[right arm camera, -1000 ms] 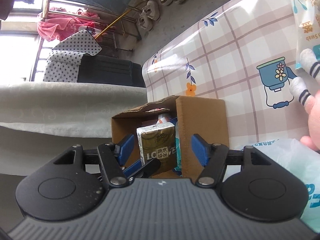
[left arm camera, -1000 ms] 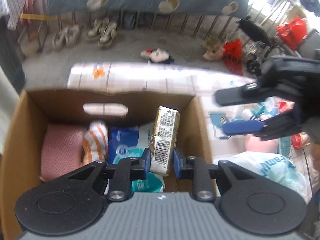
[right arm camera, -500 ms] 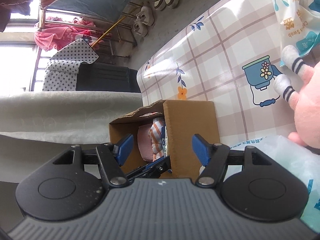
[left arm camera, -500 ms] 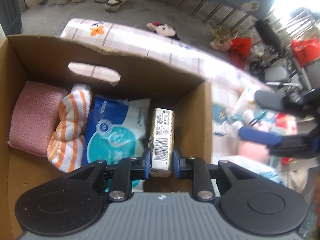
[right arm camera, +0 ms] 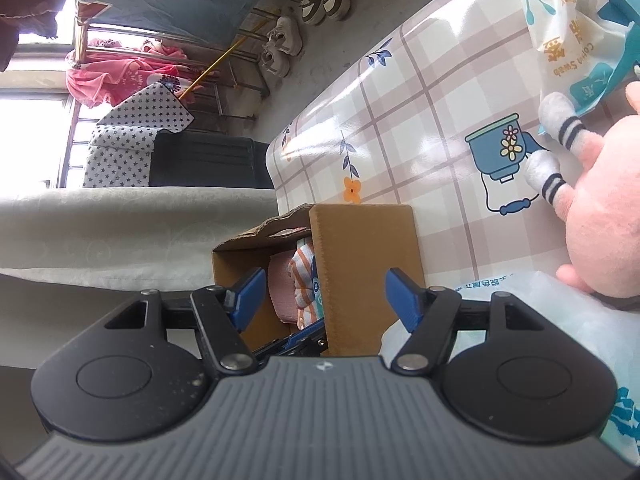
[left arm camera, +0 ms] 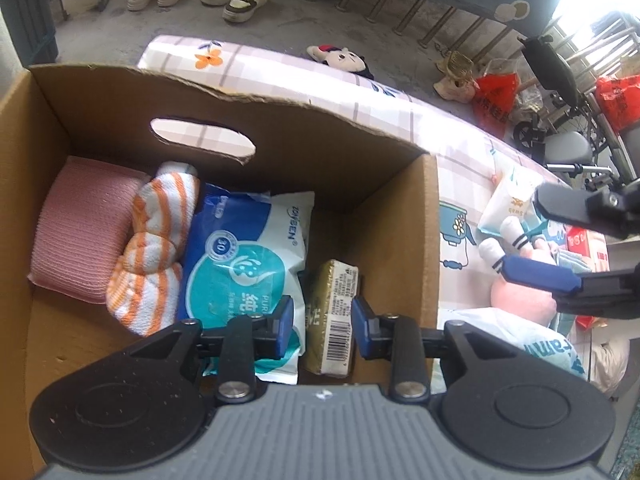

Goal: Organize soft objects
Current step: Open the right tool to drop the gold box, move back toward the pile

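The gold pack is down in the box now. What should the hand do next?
Probably lift the left gripper straight up out of the cardboard box. Its jaws stand open either side of the gold tissue pack, which lies beside the wipes pack.

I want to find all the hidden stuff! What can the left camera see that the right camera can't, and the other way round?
Only the left camera shows the gold tissue pack lying in the box between the open left gripper, and the doll on the floor.

Only the right camera shows the star-print cloth and the pink clothes hanging up.

Both show the cardboard box, the striped towel, the pink cloth, the pink plush toy on the checked tablecloth, and the open right gripper.
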`<state>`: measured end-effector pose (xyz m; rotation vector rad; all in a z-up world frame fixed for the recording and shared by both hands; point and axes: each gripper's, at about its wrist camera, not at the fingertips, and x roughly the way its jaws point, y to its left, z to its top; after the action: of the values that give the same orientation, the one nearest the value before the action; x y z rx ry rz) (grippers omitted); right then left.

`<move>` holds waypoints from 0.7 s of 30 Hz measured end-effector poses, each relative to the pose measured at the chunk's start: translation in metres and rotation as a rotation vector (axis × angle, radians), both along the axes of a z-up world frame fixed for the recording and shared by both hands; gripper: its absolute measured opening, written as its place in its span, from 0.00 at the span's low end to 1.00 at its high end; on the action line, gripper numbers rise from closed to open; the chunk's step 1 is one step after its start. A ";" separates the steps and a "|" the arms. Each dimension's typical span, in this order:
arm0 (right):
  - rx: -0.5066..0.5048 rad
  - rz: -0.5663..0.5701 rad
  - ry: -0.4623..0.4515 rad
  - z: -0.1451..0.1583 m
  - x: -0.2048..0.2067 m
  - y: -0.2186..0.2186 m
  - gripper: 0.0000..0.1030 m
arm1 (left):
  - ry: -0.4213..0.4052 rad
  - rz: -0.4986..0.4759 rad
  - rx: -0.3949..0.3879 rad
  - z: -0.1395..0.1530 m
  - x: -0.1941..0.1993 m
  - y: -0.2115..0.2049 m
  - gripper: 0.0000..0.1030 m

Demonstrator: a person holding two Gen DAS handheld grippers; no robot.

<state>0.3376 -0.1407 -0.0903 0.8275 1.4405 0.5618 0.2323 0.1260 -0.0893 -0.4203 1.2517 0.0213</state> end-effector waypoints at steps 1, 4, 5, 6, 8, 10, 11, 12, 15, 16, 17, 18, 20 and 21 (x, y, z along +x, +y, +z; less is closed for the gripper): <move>0.000 -0.002 -0.002 0.001 0.000 -0.002 0.65 | -0.005 0.007 0.005 0.004 -0.001 0.001 0.36; -0.004 -0.016 -0.015 0.001 -0.001 -0.010 0.70 | -0.028 0.040 0.026 0.019 -0.008 0.004 0.48; -0.006 -0.025 -0.022 0.001 -0.002 -0.014 0.71 | -0.031 0.055 0.037 0.025 -0.011 0.005 0.52; -0.007 -0.035 -0.026 0.001 -0.002 -0.019 0.73 | -0.033 0.070 0.049 0.031 -0.012 0.006 0.56; -0.005 -0.063 -0.034 0.001 -0.003 -0.030 0.76 | -0.038 0.102 0.070 0.045 -0.017 0.006 0.63; -0.005 -0.088 -0.043 0.001 -0.004 -0.043 0.79 | -0.049 0.128 0.108 0.060 -0.023 0.003 0.66; -0.006 -0.100 -0.048 0.002 -0.003 -0.052 0.80 | -0.053 0.138 0.134 0.068 -0.026 -0.001 0.69; -0.008 -0.110 -0.053 0.002 -0.003 -0.061 0.81 | -0.054 0.148 0.162 0.078 -0.028 -0.004 0.72; -0.015 -0.127 -0.053 0.002 0.000 -0.092 0.81 | -0.073 0.173 0.229 0.102 -0.039 -0.022 0.76; -0.019 -0.126 -0.054 0.003 0.001 -0.102 0.81 | -0.073 0.181 0.249 0.110 -0.042 -0.030 0.76; -0.027 -0.122 -0.058 0.005 0.003 -0.114 0.81 | -0.074 0.190 0.265 0.118 -0.046 -0.039 0.76; -0.038 -0.115 -0.064 0.007 0.004 -0.125 0.81 | -0.077 0.199 0.279 0.125 -0.050 -0.048 0.76; -0.057 -0.096 -0.066 0.011 0.008 -0.149 0.81 | -0.084 0.213 0.297 0.138 -0.056 -0.069 0.76; -0.065 -0.083 -0.064 0.013 0.009 -0.161 0.82 | -0.087 0.220 0.301 0.144 -0.059 -0.080 0.76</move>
<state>0.3469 -0.3017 -0.0775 0.8072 1.3524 0.4727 0.1734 0.0462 0.0547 -0.2920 1.0910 0.3701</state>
